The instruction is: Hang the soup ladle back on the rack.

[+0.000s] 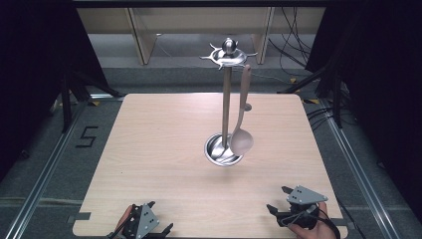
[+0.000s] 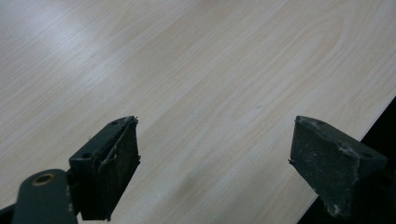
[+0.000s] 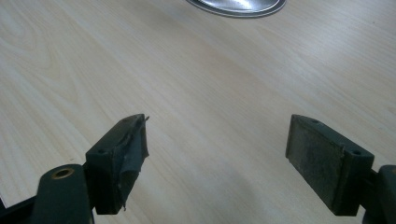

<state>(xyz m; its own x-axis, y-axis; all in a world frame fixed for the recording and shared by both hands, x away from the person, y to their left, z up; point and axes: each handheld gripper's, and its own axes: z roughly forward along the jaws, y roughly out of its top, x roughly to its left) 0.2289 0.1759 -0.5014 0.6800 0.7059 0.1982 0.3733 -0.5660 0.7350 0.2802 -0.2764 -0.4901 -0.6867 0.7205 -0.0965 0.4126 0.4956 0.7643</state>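
A metal utensil stand point(image 1: 226, 99) rises from a round steel base point(image 1: 223, 151) in the middle of the wooden table point(image 1: 164, 149); the base's edge also appears at the top of the right gripper view point(image 3: 238, 7). A beige ladle point(image 1: 242, 134) hangs from a hook on the stand's top ring point(image 1: 229, 56), its bowl down by the base. My left gripper point(image 1: 160, 218) rests open near the front-left table edge, nothing between its jaws point(image 2: 215, 158). My right gripper point(image 1: 278, 198) is open near the front right, with bare wood between its jaws point(image 3: 217, 154).
The table's front edge lies just under both hands. Dark curtains flank the table, with cables on the floor point(image 1: 293, 45) at the back right. A wooden frame point(image 1: 144, 35) stands behind the table. A "5" marking point(image 1: 87, 137) is taped on the floor left.
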